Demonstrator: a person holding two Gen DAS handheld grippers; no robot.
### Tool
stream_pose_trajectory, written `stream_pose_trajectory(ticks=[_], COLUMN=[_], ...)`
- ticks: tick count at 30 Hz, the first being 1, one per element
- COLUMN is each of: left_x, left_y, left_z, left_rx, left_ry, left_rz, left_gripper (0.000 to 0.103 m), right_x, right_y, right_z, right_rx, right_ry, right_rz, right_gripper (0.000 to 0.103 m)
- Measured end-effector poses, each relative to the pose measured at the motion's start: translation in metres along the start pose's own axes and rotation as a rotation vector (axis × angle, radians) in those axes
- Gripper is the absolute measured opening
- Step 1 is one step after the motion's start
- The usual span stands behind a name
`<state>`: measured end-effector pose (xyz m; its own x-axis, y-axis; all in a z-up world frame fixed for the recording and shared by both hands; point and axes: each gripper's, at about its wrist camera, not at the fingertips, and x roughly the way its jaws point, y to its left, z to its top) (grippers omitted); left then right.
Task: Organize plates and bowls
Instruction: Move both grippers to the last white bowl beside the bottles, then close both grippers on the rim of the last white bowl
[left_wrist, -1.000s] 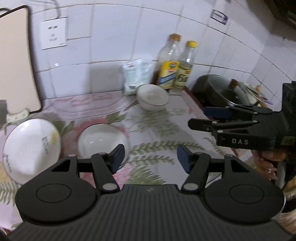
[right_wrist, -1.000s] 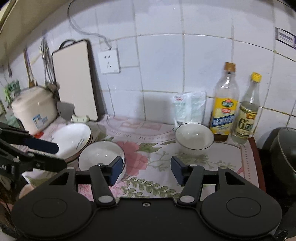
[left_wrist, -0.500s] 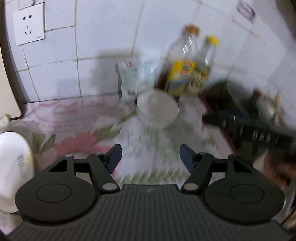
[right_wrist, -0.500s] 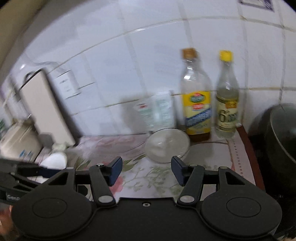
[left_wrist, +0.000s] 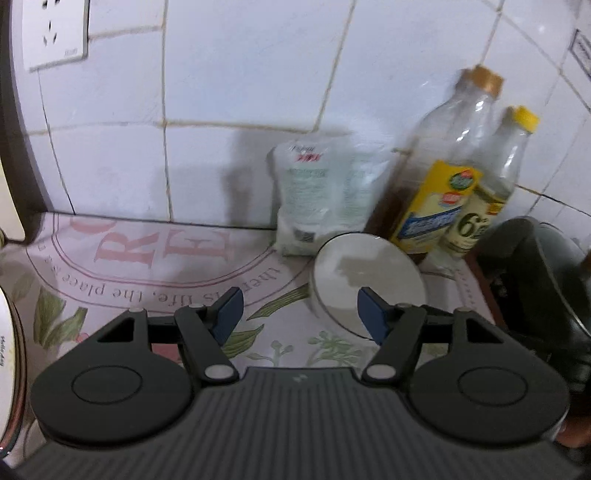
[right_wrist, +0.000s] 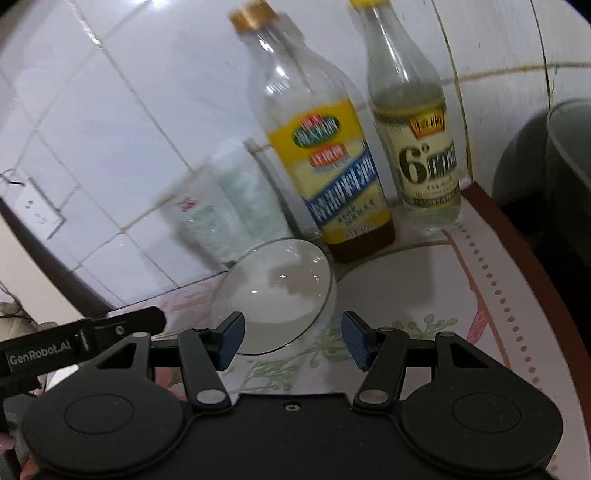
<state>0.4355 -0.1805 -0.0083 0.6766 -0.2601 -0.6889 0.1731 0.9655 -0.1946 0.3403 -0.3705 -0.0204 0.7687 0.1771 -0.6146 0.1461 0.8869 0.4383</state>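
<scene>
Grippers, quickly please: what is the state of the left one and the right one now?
Left gripper: open, holding nothing, near the white bowl.
Right gripper: open, holding nothing, close before the same bowl.

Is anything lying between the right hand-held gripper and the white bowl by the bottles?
Nothing: in the right wrist view only bare floral tablecloth shows between the right hand-held gripper and the white bowl.

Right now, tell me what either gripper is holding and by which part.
Nothing. Left gripper and right gripper are both open and empty near the white bowl.
</scene>
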Motion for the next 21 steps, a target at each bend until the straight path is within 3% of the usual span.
stream_pose_trajectory(ticks=[8,10,13,16,18,21], left_x=[0.034,0.043,0.052,0.060,0.065,0.069], left_y=[-0.007,-0.008,-0.003,-0.003,-0.004,-0.006], left_z=[0.001,0.000,0.002,0.004,0.004,0.003], left_rx=[0.009,-0.006,-0.060,-0.087,-0.110,-0.139], left_ry=[0.024,0.059,0.102,0.116,0.130,0.143], left_rz=[0.027,0.064,0.043,0.053,0.029,-0.005], left_gripper=[0.062,0.062,0.061,0.049,0.039,0.028], right_x=[0.026,0.032,0.038,0.046,0.051,0.054], right_y=[-0.009,-0.011,-0.012,-0.010,-0.010,-0.012], right_z=[0.003,0.004,0.004,0.004,0.003,0.002], right_rx=[-0.010,-0.012,-0.008,-0.018,-0.013,0.010], right_ry=[0.010,0.005,0.009,0.008,0.010,0.004], right_rz=[0.005,-0.009,-0.019,-0.043,-0.057,-0.055], right_gripper=[0.062,0.059,0.055,0.046,0.027,0.026])
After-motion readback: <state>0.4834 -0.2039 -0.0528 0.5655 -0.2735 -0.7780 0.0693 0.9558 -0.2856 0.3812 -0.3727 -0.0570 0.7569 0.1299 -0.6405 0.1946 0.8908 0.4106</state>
